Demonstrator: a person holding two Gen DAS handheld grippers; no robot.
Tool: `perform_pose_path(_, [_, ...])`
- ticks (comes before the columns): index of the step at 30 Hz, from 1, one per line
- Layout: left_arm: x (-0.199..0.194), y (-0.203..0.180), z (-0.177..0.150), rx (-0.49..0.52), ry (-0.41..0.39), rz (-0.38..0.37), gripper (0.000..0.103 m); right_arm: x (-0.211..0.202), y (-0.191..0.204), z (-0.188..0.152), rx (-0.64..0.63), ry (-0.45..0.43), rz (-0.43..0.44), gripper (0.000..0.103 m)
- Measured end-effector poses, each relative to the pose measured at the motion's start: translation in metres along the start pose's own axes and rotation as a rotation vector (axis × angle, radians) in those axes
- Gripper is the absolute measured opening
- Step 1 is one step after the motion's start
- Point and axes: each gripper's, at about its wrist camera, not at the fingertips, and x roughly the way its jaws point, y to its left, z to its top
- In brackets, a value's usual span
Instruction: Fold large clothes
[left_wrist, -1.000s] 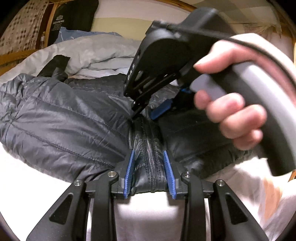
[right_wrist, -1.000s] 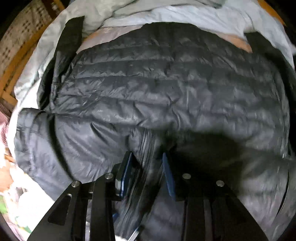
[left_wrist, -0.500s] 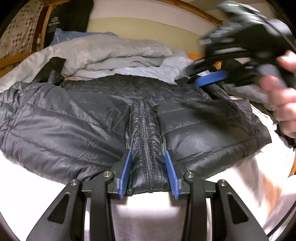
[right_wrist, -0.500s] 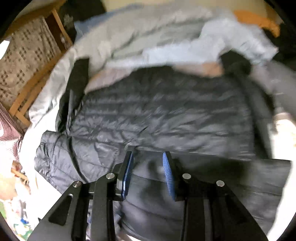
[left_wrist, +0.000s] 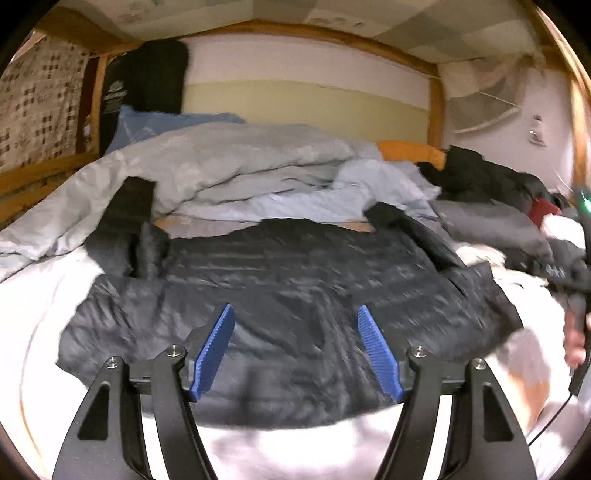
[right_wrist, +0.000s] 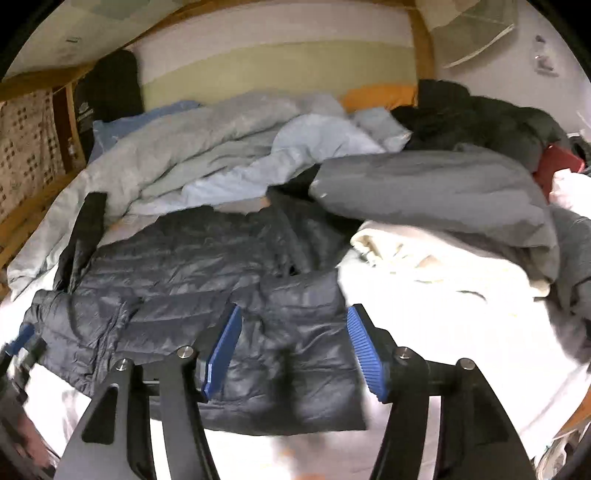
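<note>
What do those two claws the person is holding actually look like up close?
Both look alike. The left claw and the right claw each have two black, angular arms with triangular cut-outs and silver bolt heads. Ribbed bright blue pads line the fingertips. In the left view, a thin black cable trails near the person's bare hand.

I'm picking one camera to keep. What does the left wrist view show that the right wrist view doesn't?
Left only: the hand holding the other gripper at the right edge. Right only: the cream garment beside the jacket, and the whole grey coat. Both: the dark puffer jacket lying flat on the bed, the pale blue duvet, and open jaws.
</note>
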Motion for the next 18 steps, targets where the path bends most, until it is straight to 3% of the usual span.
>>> perform_pose_path(3, [0.001, 0.02, 0.027, -0.066, 0.002, 0.002, 0.068, -0.004, -0.006, 0.012, 0.014, -0.043, 0.007, 0.064])
perform_pose_path(6, [0.012, 0.032, 0.053, -0.023, -0.035, 0.059, 0.068, 0.006, 0.005, 0.03, -0.004, -0.066, -0.019, 0.064])
perform_pose_path(9, [0.028, 0.05, 0.07, -0.036, -0.07, 0.113, 0.068, 0.026, 0.018, 0.056, -0.039, -0.058, 0.018, 0.064])
perform_pose_path(13, [0.071, 0.073, 0.058, -0.044, 0.081, 0.035, 0.068, 0.07, 0.035, 0.099, -0.097, -0.015, 0.069, 0.064])
perform_pose_path(16, [0.091, 0.103, 0.025, -0.119, 0.174, 0.098, 0.068, 0.115, 0.053, 0.123, -0.174, 0.058, -0.036, 0.064])
perform_pose_path(18, [0.103, 0.123, 0.013, -0.194, 0.237, 0.1, 0.067, 0.145, 0.056, 0.134, -0.185, 0.085, -0.038, 0.058])
